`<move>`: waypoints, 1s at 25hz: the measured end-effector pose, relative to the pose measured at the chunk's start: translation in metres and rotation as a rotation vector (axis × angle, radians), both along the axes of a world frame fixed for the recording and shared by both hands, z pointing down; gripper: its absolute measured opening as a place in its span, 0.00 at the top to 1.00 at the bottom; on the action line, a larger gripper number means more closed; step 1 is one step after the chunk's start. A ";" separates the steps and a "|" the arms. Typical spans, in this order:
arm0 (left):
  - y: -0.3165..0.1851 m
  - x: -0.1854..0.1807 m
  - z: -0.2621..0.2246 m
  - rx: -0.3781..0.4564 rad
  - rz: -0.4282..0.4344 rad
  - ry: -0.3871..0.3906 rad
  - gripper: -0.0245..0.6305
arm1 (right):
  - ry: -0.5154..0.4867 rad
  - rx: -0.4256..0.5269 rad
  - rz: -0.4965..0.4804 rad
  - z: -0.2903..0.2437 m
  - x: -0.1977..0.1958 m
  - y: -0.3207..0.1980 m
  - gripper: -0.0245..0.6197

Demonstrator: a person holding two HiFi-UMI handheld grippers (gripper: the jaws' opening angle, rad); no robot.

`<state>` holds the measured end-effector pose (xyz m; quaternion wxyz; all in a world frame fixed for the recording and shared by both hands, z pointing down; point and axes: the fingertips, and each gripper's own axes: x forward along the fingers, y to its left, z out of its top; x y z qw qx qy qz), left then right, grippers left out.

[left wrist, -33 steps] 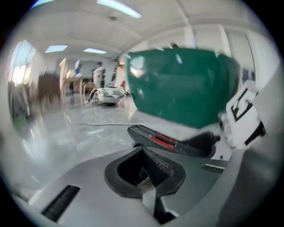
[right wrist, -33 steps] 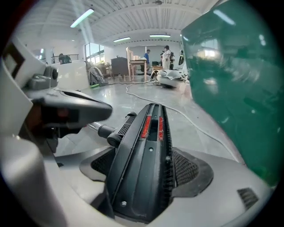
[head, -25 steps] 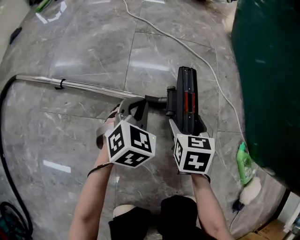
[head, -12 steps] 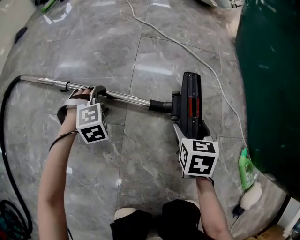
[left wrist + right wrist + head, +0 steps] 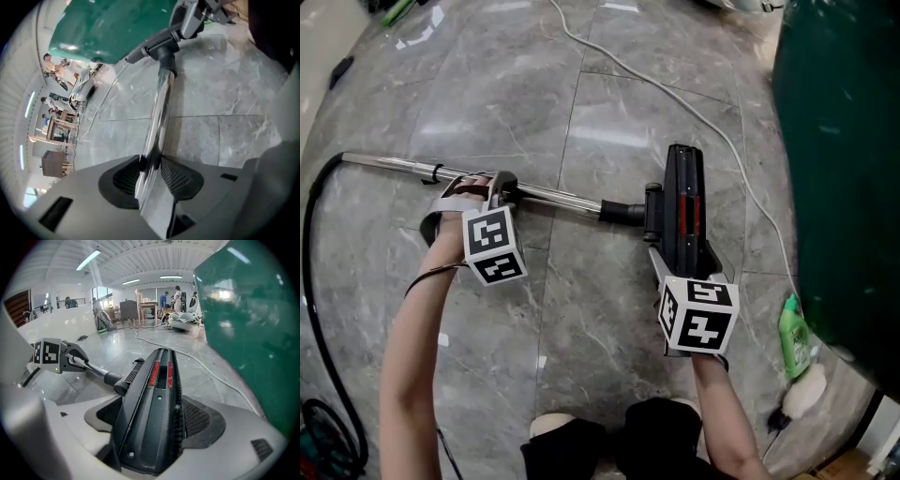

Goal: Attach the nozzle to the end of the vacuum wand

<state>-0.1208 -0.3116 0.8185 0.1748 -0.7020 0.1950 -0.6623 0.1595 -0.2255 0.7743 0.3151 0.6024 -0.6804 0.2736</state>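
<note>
Head view, seen steeply from above. The black nozzle (image 5: 682, 202) lies flat on the grey marble floor (image 5: 600, 309), just right of the frame's centre, with its long axis running from 12 to 6 o'clock and two red strips on its upper face. Its short neck leaves the body at 9 o'clock and meets the black end of the chrome vacuum wand (image 5: 558, 196); whether the joint is fully seated cannot be told.

The right gripper (image 5: 680, 255) comes in from the nozzle's 6 o'clock. Its jaws are clamped on the near end of the nozzle body, one pad on each long side.

The wand runs away from the neck toward 9 to 10 o'clock. Partway along it is the left gripper (image 5: 495, 186), its jaws closing with the tube between them. In the left gripper view both pads already lie against the chrome.

At the wand's far end a black hose (image 5: 307, 281) curves down toward 7 o'clock. A white cable (image 5: 703, 114) crosses the floor from 12 o'clock and passes the nozzle at 2 to 3 o'clock. A large dark green object (image 5: 844, 169) fills the frame at 3 o'clock. A green bottle (image 5: 794, 333) stands at the nozzle's 4 to 5 o'clock, well apart from it.
</note>
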 end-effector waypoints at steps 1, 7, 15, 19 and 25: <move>0.001 0.000 0.001 -0.016 -0.019 0.027 0.75 | -0.016 0.003 0.008 -0.001 0.001 0.000 0.34; 0.003 0.000 0.004 -0.050 -0.145 0.168 0.73 | -0.076 -0.023 0.086 0.000 -0.003 0.009 0.34; 0.000 0.003 0.004 -0.055 -0.146 0.184 0.73 | -0.093 -0.029 0.065 -0.009 -0.012 0.002 0.34; -0.001 0.004 0.002 -0.049 -0.125 0.194 0.73 | -0.072 -0.033 0.020 -0.008 -0.013 0.000 0.34; 0.003 0.005 0.002 0.015 -0.129 0.281 0.69 | -0.097 -0.074 0.021 0.004 -0.009 0.004 0.34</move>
